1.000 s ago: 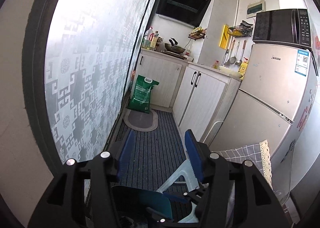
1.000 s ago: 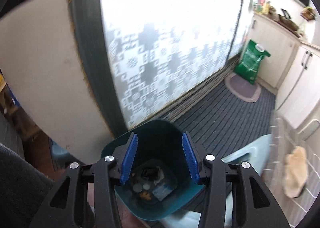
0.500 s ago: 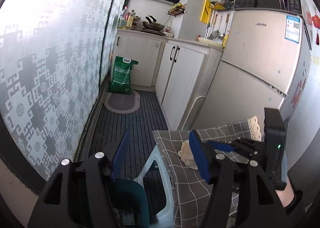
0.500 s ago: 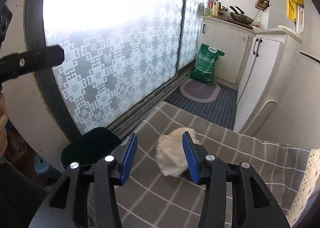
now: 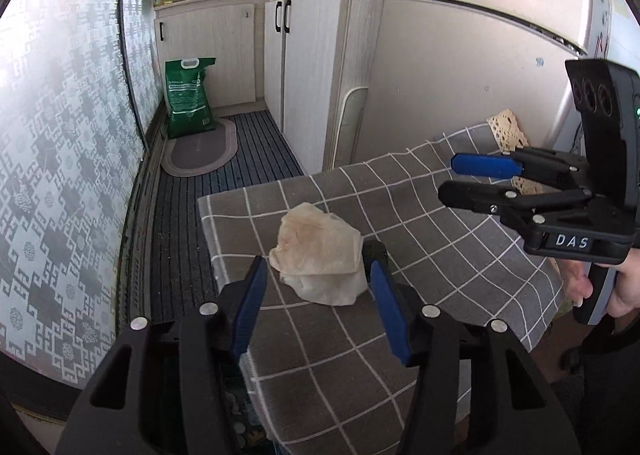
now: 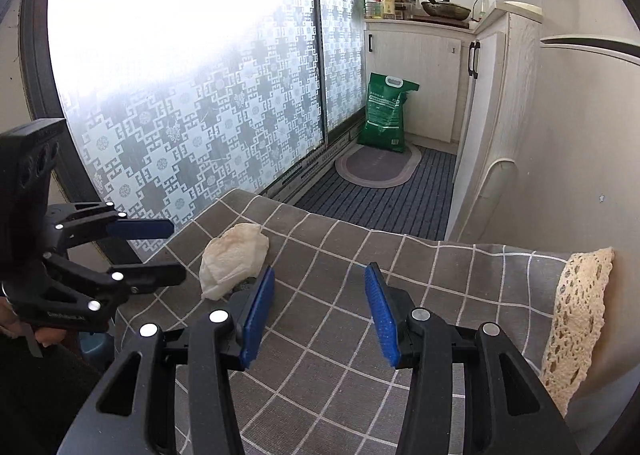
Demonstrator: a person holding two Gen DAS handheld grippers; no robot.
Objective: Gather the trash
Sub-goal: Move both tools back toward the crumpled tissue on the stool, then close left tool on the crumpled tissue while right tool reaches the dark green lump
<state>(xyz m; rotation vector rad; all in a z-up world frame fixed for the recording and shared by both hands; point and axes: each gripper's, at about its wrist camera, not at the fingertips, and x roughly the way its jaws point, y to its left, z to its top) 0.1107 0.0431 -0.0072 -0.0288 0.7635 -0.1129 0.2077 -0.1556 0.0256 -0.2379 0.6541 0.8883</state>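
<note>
A crumpled, stained paper napkin [image 5: 318, 251] lies on a grey checked tablecloth [image 5: 440, 239]; it also shows in the right wrist view [image 6: 234, 257]. My left gripper [image 5: 318, 279] is open, its blue pads on either side of the napkin's near edge, not closed on it. My right gripper [image 6: 318, 287] is open and empty above the cloth, to the right of the napkin. It shows from the side in the left wrist view [image 5: 472, 179]. The left gripper shows at the left in the right wrist view [image 6: 160, 251].
A frosted patterned sliding door [image 6: 192, 95] runs along the left. A green sack [image 5: 188, 97] and oval mat [image 5: 200, 147] sit on the striped floor by white cabinets [image 5: 304, 55]. A fridge [image 5: 460, 75] stands behind the table. Lace trim [image 6: 580, 315] edges the cloth.
Both grippers came down over the table. The left gripper moved in until its pads straddle the napkin. The right gripper shifted right, away from the napkin. The teal bin left view.
</note>
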